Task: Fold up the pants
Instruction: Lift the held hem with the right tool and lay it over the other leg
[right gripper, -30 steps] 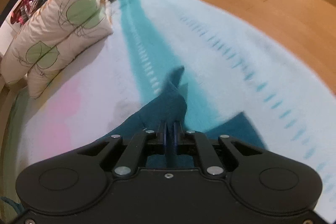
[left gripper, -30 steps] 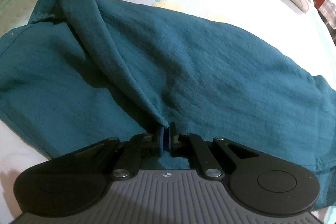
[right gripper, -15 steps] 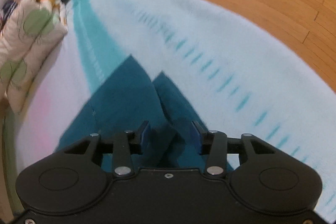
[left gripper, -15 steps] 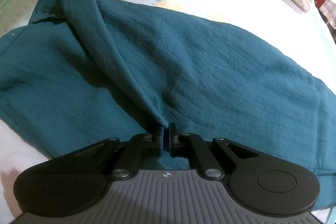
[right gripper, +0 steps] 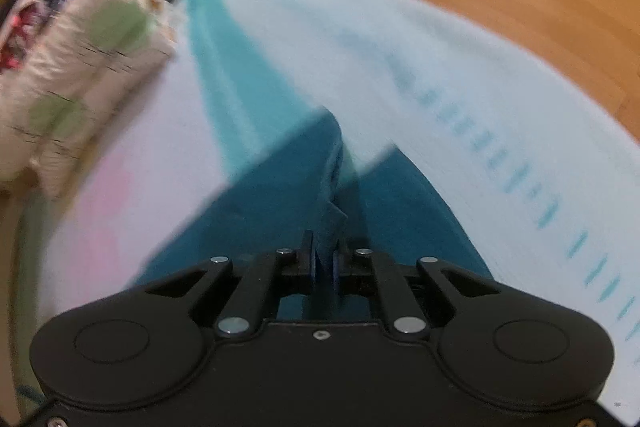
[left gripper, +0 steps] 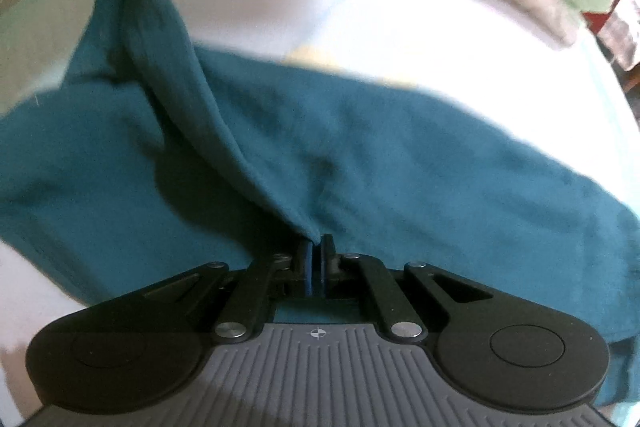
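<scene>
We find the pants spread on the bed; our left claw is closed on a raised fold; our right claw pinches a hem edge; bare sheet lies beyond, pillows at its far side.

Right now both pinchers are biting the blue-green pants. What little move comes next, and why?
Probably lift both together and carry the cloth over. The left gripper and right gripper each pinch the pants, which lie mostly flat on the bed.
</scene>
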